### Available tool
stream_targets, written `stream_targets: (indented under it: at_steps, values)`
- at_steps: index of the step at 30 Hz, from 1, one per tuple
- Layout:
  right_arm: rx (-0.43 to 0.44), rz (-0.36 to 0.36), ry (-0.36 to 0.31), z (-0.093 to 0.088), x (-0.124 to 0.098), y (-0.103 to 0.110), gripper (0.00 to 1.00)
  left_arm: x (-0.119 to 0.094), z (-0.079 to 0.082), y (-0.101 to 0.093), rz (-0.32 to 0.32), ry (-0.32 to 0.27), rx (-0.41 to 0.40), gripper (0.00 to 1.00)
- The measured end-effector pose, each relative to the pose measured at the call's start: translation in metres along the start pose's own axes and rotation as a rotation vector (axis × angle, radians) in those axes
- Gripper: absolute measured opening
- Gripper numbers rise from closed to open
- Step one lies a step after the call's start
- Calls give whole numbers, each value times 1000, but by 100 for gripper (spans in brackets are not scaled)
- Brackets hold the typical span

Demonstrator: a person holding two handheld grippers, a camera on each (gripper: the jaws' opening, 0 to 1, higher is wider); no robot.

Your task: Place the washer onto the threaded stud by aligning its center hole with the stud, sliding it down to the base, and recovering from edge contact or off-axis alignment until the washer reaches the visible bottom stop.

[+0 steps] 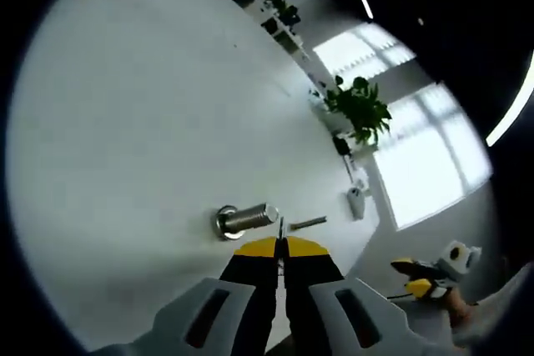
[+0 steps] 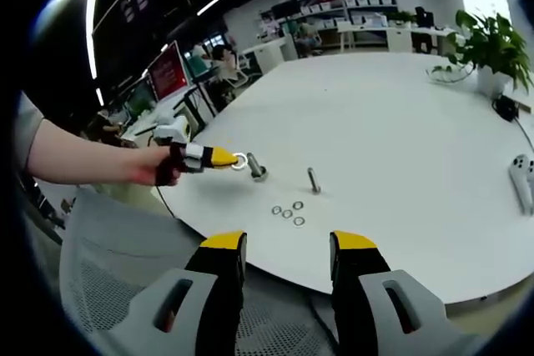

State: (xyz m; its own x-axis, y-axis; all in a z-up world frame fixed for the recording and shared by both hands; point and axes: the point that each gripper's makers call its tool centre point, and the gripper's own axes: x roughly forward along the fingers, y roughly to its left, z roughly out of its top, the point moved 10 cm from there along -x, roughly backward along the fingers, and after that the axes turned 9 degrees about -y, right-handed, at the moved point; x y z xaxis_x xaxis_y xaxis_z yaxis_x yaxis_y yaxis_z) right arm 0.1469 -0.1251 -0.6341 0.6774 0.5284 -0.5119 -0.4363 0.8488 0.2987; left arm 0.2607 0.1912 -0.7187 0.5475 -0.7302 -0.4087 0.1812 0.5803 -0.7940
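In the left gripper view my left gripper (image 1: pixel 281 244) is shut on a thin steel washer (image 1: pixel 281 227), seen edge-on. The washer sits just past the free end of a thick threaded stud (image 1: pixel 249 218), which stands on the white table (image 1: pixel 133 106). In the right gripper view the left gripper (image 2: pixel 225 157) comes in from the left in a person's hand. There the washer (image 2: pixel 239 161) hangs beside the top of the stud (image 2: pixel 256 168), slightly off its axis. My right gripper (image 2: pixel 288 246) is open and holds nothing, back from the table's near edge.
A thinner second stud (image 2: pixel 314 179) stands to the right of the first, with several loose washers (image 2: pixel 288 213) in front of it. A white controller (image 2: pixel 524 179) and a potted plant (image 2: pixel 492 39) sit at the table's right. A mesh chair (image 2: pixel 108 289) is below my right gripper.
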Motion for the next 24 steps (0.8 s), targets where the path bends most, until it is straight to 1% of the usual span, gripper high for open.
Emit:
stream_targets:
  at_steps: [3, 6, 12, 14, 15, 16, 18, 20, 22, 23, 24]
  values:
    - [0, 1, 1, 0, 0, 0, 42, 1, -5, 5, 11, 32, 5, 0]
    - [-1, 1, 3, 0, 0, 0, 42, 3, -12, 12, 44, 76, 2, 0]
    - [2, -2, 1, 0, 0, 0, 42, 5, -16, 21, 96, 127, 13, 0]
    - [2, -2, 1, 0, 0, 0, 42, 4, -17, 23, 119, 147, 45, 0]
    - [2, -1, 2, 0, 0, 0, 42, 3, -19, 24, 136, 167, 56, 0]
    - [2, -1, 1, 0, 0, 0, 42, 3, -19, 25, 141, 176, 62, 0]
    - [3, -1, 1, 0, 0, 0, 42, 2, -19, 26, 152, 179, 74, 0]
    - [4, -1, 1, 0, 0, 0, 42, 1, -19, 27, 178, 190, 104, 0]
    - [4, -2, 1, 0, 0, 0, 42, 0, -20, 29, 210, 220, 148, 0]
    - [3, -1, 1, 0, 0, 0, 42, -1, -20, 31, 227, 243, 189, 0]
    - [3, -1, 1, 0, 0, 0, 42, -1, -19, 30, 238, 238, 203, 0]
